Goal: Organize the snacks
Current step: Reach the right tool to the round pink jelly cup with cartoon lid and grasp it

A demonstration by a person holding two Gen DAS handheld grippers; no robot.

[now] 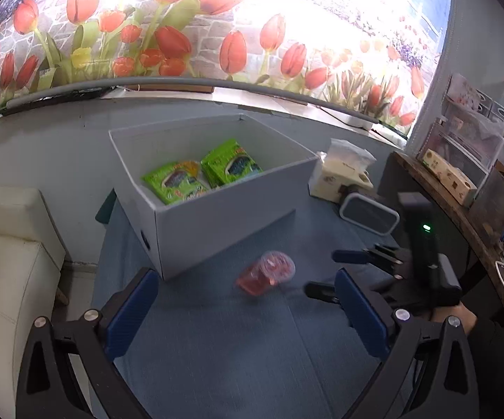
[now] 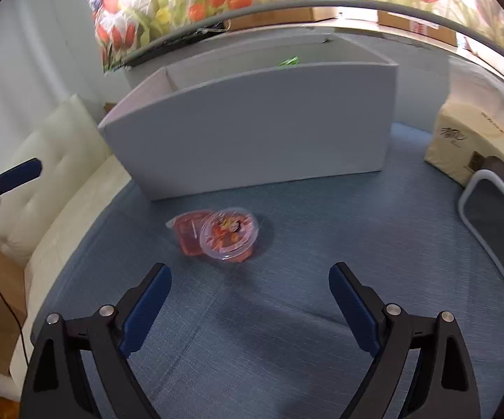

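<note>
On the blue cloth (image 2: 286, 331), just before the box's near wall: red jelly cup (image 2: 222, 235), tipped on its side.
Box: white carton (image 1: 217, 216) holding two green snack packets (image 1: 199, 174).
Right gripper (image 2: 250, 303): spread wide, empty, near the cup.
Left gripper (image 1: 246, 310): spread wide, empty.
Right edge: tissue pack (image 2: 475, 139).

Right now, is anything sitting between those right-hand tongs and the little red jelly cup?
Nothing visible. The right tongs are open, with only bare blue tablecloth between them and the jelly cup, which lies on its side in front of the white box.
</note>
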